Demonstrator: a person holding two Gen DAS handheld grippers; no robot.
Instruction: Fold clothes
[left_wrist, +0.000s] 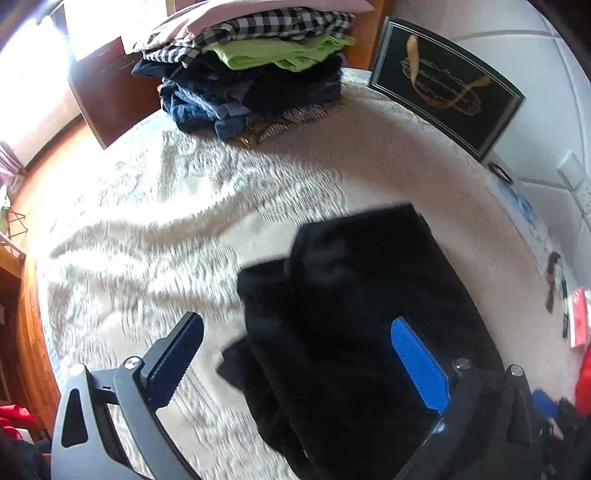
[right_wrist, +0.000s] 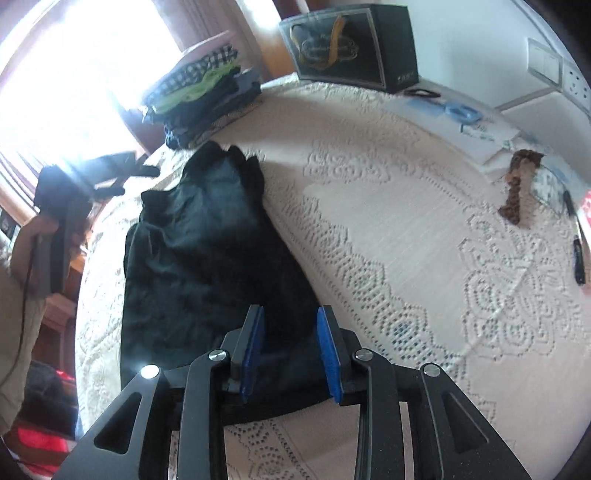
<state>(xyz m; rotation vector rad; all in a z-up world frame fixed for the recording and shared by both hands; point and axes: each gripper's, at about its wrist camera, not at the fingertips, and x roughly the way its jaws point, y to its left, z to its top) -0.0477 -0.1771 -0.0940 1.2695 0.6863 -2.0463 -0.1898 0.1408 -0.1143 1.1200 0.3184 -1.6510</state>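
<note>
right wrist view: black garment, soft and limp; right gripper half open over its near hem, left gripper wide open, empty; pinch a corner.

The left wrist view looks down at a slant across the lace bedspread from close above it, facing the far stack of folded clothes and the dark framed box at far right. The right wrist view sits low at the near edge, facing the same way, with the left gripper seen at far left. Both views share the black garment, the stack and the box.
</note>
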